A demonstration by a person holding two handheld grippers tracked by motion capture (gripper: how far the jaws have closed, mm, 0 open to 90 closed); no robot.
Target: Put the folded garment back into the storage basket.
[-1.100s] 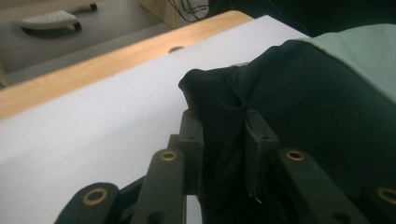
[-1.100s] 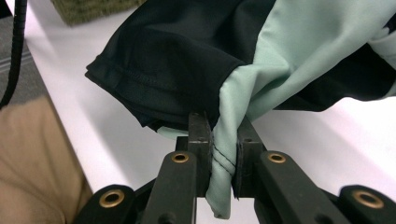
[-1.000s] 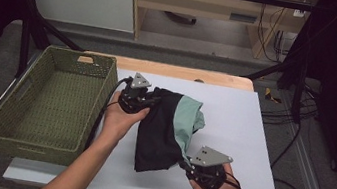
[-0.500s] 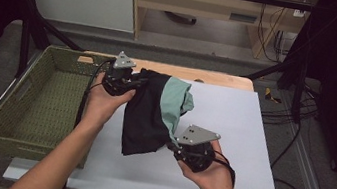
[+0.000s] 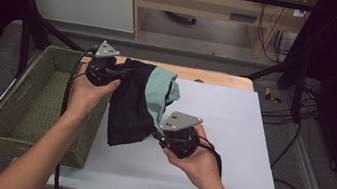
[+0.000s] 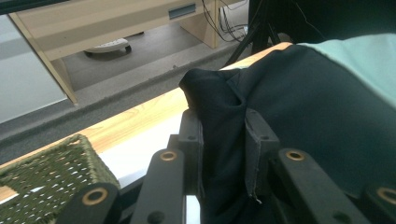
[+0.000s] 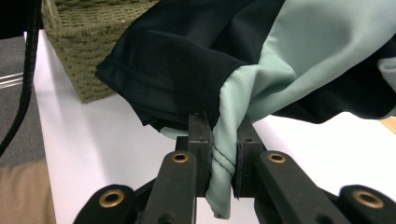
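No readable text, labels, brands or numbers anywhere.

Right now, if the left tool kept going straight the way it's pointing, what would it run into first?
The left tool is already clamped on the black and mint garment, so the cloth itself lies first in its line. Beyond that bunched fabric, probably the table's wooden far edge, though depth is unclear.

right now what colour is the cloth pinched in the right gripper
Pale mint green, clearest in the right gripper view.
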